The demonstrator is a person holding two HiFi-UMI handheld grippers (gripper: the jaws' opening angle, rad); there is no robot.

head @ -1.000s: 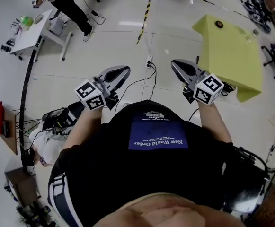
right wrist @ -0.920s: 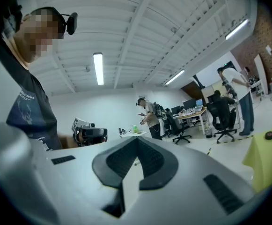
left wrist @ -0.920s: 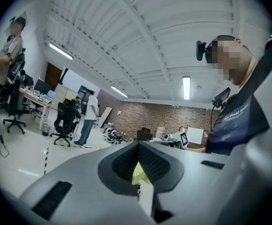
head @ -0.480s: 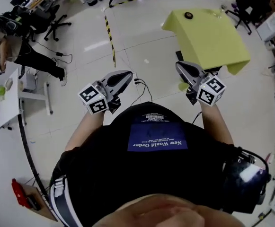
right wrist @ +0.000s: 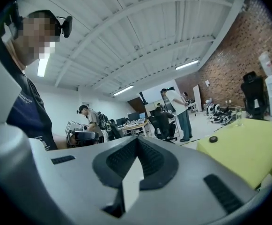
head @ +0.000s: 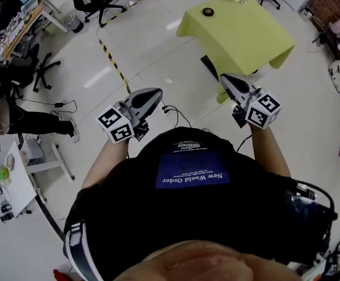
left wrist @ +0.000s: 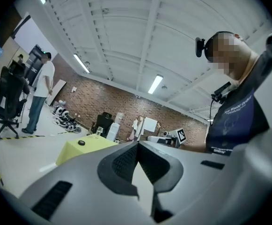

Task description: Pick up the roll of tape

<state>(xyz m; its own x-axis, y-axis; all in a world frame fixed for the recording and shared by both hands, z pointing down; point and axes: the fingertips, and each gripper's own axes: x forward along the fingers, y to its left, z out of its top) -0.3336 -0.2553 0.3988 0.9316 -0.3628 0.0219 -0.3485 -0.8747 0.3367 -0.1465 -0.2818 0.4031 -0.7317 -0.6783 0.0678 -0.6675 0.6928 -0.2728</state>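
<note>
Task item: one roll of tape (head: 208, 11), dark and ring-shaped. It lies flat near the far side of the table (head: 251, 34).
Position relative to the tools: well apart from both. The roll is ahead of the person, across open floor, with nothing touching it.
Left tool (head: 153, 92): jaws together, pads meeting, nothing between them. It is held roughly level in front of the chest.
Right tool (head: 226, 78): jaws together and empty. It is held level and is the tool nearer the table.
Handling, judged: likely light and rigid, with a firm outer wall and an open core. It is not fragile, and the smooth outer face could slip under a shallow pinch.
Hold point, judged: either across the outer rim from above, or with one jaw in the core and one outside, pinching the wall. The jaws must open first.
Surface: a yellow-green cloth covers the table and hangs over its edges. In my judgement it may ruck or drag if a jaw scrapes it.
Count, task items: roll of tape, one; tools, two; table, one.
Count, other items: one clear glass-like vessel (right wrist: 239, 116) stands at the table's far edge, too small to identify further.
Task stage, judged: approach only, with no contact made.
</note>
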